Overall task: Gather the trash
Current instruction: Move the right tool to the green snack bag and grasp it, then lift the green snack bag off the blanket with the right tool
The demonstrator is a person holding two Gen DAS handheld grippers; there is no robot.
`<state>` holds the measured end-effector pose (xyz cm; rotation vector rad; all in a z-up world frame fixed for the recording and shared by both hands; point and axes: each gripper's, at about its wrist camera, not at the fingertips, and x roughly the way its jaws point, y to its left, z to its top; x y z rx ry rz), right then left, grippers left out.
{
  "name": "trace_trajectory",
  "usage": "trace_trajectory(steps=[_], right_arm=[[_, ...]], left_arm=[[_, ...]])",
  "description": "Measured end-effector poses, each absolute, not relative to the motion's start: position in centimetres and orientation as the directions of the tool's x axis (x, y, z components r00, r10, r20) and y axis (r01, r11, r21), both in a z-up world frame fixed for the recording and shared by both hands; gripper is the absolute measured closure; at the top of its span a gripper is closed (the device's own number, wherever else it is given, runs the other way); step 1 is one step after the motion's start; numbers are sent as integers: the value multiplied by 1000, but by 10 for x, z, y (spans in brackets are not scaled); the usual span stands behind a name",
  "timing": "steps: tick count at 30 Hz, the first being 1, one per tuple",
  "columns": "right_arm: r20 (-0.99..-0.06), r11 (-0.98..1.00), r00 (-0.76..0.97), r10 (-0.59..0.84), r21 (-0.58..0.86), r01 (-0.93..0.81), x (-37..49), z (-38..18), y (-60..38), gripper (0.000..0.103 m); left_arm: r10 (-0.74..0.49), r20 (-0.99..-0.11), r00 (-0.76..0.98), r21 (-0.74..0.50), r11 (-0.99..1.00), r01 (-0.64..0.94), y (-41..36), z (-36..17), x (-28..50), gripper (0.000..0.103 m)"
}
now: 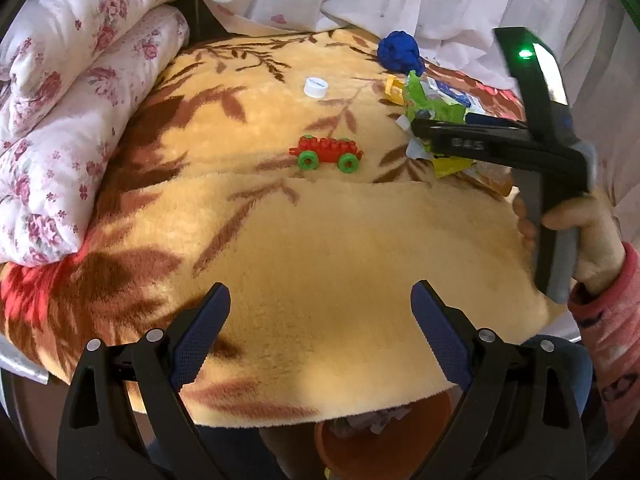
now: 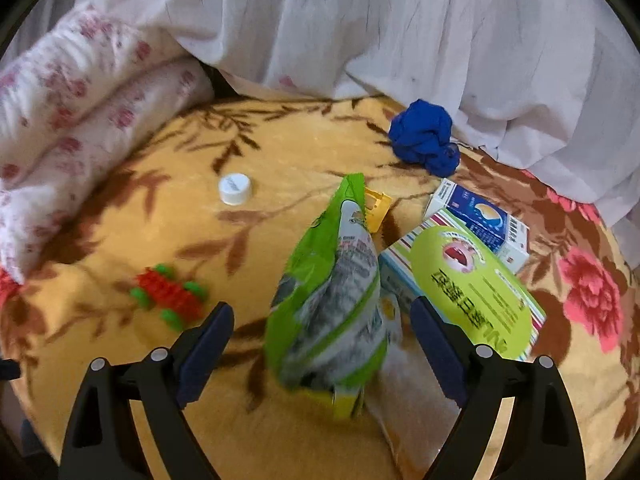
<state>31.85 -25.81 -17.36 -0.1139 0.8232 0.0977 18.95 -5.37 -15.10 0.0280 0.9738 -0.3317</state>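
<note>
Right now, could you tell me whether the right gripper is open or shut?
Open: the right gripper has its fingers spread on either side of the green bag, not clamping it.

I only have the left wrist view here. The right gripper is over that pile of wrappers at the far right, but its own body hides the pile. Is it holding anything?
Observer: No. The right gripper is open, with a green snack bag standing between its fingers, not clamped.
Operator: What else is in that pile?
Observer: A lime-green box lies just right of the bag, with a blue-and-white box behind it.
Operator: Anything behind the bag?
Observer: A small yellow plastic piece lies at the bag's far end.
</note>
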Motion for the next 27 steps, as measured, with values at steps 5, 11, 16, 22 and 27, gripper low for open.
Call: trace_trajectory(steps=[5, 11, 16, 22, 27], right_arm=[[-775, 993, 630, 58, -19, -114, 333, -180, -262, 55], [-727, 993, 678, 108, 47, -108, 310, -156, -271, 58], [-673, 985, 720, 170, 98, -141, 280, -124, -277, 58], [-603, 977, 768, 214, 117, -180, 232, -89, -288, 58], [-560, 972, 794, 235, 119, -204, 195, -69, -298, 58]], left_arm=[[-266, -819, 508, -133, 950, 282, -52, -153, 195, 14], [-274, -817, 506, -146, 949, 278, -53, -152, 195, 14], [-284, -814, 507, -154, 947, 282, -56, -150, 199, 14], [-294, -810, 507, -169, 946, 278, -64, -152, 222, 14], [-297, -819, 491, -175, 944, 279, -76, -161, 256, 14]])
